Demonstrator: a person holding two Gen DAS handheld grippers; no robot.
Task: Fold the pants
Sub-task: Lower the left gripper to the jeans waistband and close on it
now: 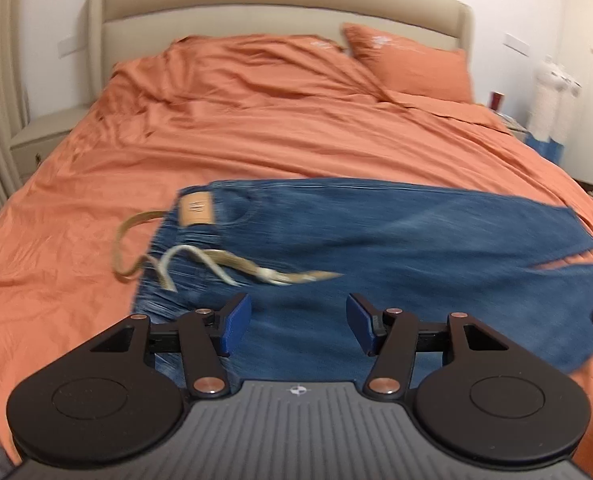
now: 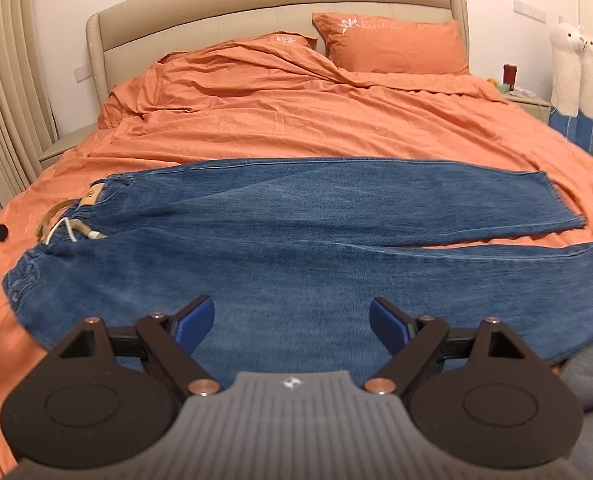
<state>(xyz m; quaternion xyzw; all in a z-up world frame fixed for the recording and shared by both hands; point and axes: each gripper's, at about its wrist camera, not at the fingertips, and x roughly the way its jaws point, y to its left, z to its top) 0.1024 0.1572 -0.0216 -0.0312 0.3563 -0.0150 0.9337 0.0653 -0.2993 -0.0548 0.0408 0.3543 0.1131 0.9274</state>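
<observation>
Denim pants [image 2: 296,240] lie spread flat across the orange bed [image 2: 256,128], legs apart (waistband at my left), so my left gripper [image 1: 298,326] and right gripper [image 2: 292,326] hover over them, jaws apart, empty, ready to pinch an edge.

The pants [image 2: 296,240] are blue denim, matt and coarsely woven, with a tan leather-look patch [image 1: 197,209] and a flat woven drawstring [image 1: 216,266] at the waistband. The bedcover [image 2: 296,120] is orange cloth, soft, faintly sheened and creased. The headboard [image 2: 256,0] looks like smooth beige upholstery. Both grippers are matt black plastic with copper-coloured metal pins [image 2: 202,387] and blue pads [image 2: 194,320].
</observation>
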